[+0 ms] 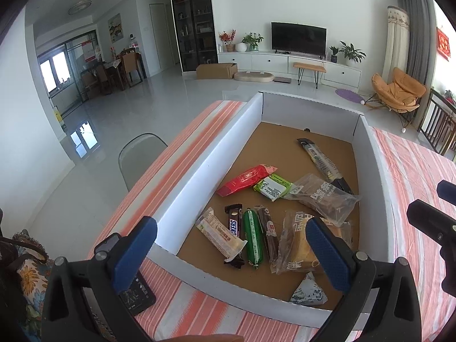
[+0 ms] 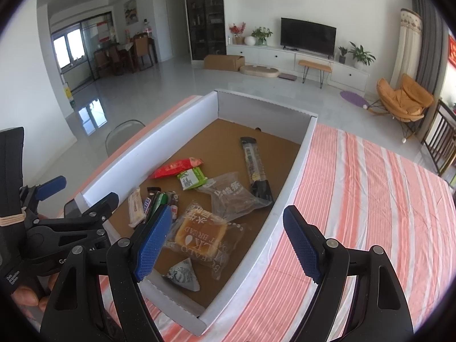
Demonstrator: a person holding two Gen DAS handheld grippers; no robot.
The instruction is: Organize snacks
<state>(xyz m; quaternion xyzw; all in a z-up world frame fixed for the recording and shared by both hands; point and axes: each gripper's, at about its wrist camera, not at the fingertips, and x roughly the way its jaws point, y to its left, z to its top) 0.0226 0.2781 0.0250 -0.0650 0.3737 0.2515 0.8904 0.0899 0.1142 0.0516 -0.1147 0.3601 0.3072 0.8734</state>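
A white-walled cardboard box [image 1: 199, 168] [image 2: 290, 176] on the striped table holds several snacks: a red packet [image 1: 245, 179] [image 2: 175, 168], a green packet [image 1: 272, 186] [image 2: 191, 178], a Snickers bar [image 1: 233, 225] [image 2: 148, 203], a green stick [image 1: 253, 236], a bread bag [image 1: 296, 245] [image 2: 199, 235], a clear bag [image 1: 322, 196] [image 2: 230, 196], a long dark stick [image 1: 322, 162] [image 2: 253, 165] and a triangular pouch [image 1: 309, 290] [image 2: 182, 275]. My left gripper [image 1: 230, 256] hovers open over the box's near edge, nothing between its fingers. My right gripper [image 2: 228, 245] is open above the box's right wall and bread bag.
A black phone [image 1: 136, 293] lies on the orange-striped tablecloth [image 2: 370, 199] left of the box. A grey chair [image 1: 139, 154] stands beyond the table's left edge. The other gripper shows at each view's side [image 1: 439, 222] [image 2: 57, 222].
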